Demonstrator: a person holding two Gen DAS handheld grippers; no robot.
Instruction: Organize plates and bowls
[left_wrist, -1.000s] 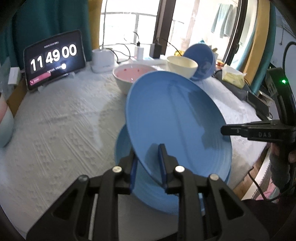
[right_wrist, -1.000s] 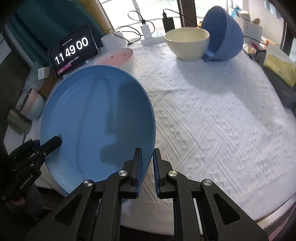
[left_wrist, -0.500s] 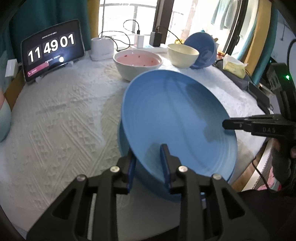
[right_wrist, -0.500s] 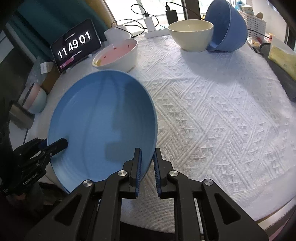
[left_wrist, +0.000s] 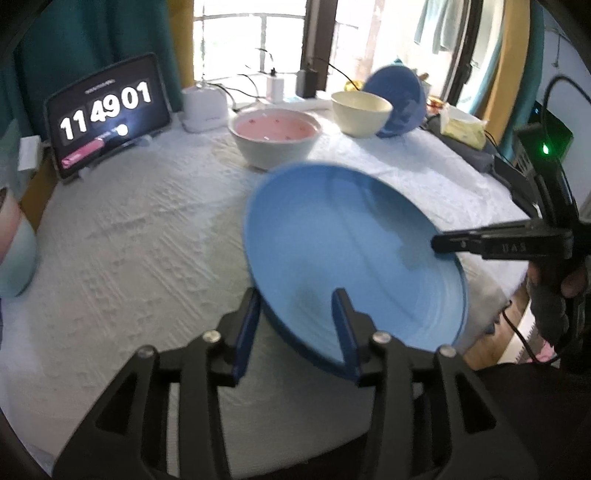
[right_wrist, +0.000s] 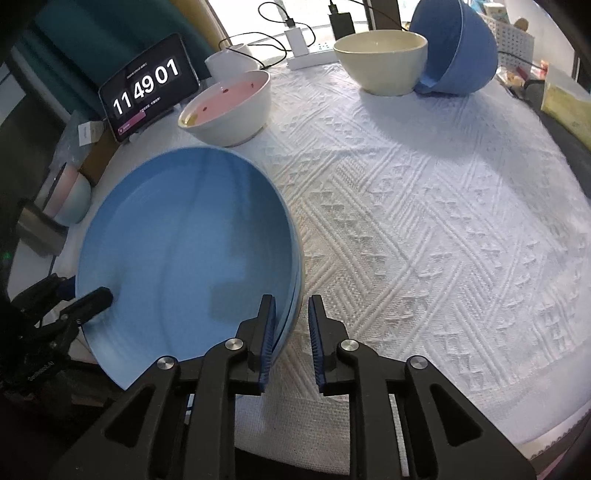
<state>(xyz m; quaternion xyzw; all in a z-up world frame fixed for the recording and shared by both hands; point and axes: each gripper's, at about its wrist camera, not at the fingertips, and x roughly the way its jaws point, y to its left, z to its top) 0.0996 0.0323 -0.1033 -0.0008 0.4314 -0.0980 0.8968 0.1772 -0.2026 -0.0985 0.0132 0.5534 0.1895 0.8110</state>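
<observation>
Jaws just opening, round glossy blue plate (left_wrist: 347, 251) between

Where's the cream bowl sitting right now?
The cream bowl stands at the far side of the table, right of the pink-lined bowl in both views. The tipped blue bowl leans against its right side.

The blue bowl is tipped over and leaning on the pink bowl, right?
Not quite. The blue bowl is tipped over, but it leans on the cream bowl, as the right wrist view shows. The pink bowl stands apart, nearer the clock.
</observation>
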